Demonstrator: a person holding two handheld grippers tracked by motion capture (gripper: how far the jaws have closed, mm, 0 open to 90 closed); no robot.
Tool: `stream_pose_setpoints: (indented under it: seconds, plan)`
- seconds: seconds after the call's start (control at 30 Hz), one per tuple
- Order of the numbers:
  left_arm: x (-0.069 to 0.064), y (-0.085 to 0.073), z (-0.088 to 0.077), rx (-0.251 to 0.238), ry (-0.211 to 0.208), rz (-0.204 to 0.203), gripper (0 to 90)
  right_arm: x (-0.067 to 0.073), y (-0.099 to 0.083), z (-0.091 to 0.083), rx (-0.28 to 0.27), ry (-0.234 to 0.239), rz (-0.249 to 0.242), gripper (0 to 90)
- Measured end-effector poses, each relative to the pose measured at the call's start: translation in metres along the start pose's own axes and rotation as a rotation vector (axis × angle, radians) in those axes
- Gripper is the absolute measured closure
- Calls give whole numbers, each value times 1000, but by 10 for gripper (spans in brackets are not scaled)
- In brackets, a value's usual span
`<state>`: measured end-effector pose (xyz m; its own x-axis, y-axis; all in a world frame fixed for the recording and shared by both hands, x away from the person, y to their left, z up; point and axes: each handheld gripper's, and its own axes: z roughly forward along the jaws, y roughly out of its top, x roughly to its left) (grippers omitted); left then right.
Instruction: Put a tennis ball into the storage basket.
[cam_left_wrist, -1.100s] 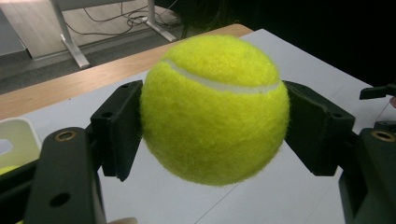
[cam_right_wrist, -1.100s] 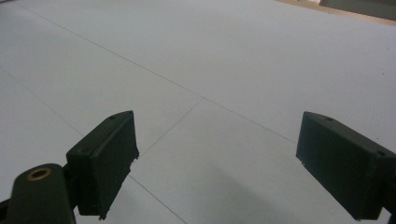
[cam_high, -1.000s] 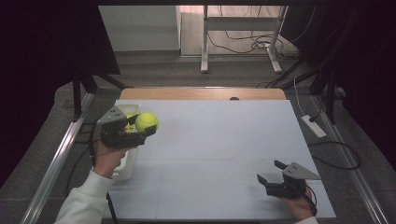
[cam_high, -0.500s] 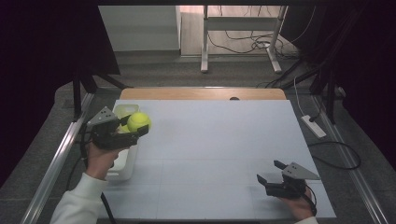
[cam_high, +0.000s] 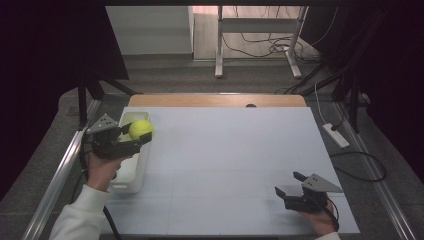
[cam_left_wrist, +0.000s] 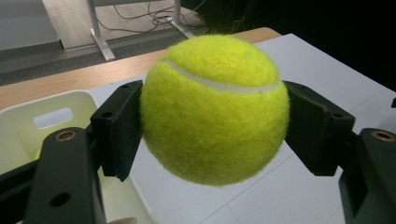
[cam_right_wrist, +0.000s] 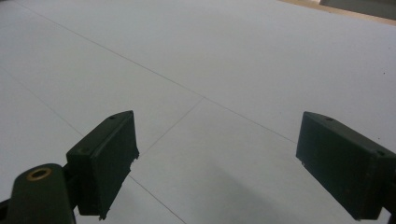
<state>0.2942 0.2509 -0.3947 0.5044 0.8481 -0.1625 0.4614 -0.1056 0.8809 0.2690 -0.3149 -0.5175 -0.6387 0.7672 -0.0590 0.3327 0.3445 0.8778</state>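
we hold the tennis ball (cam_left_wrist: 214, 109) in our left gripper (cam_high: 131, 137), its fingers (cam_left_wrist: 116, 128) pressed on both sides, up in the air over the edge of the white bin (cam_high: 131, 177) at the left of the worktop (cam_high: 235, 160). we think the ball goes into the bin next, so we must move over it and let go. the ball is yellow, fuzzy, with a white line. our right gripper (cam_high: 290, 184) rests low on the worktop, fingers (cam_right_wrist: 105, 158) wide and holding nothing.

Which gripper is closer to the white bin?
Left. The left gripper holds a tennis ball right over the white bin; the right gripper sits far across the table, open.
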Motion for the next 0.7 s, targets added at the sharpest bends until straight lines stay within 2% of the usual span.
stream_pose_setpoints:
  seconds: [0.4, 0.7]
  plan:
    - [8, 0, 0, -1, 25, -16, 266, 0, 0, 0, -1, -1, 2, 123]
    - [19, -2, 0, 6, 57, -42, 266, 0, 0, 0, 0, 0, 1, 123]
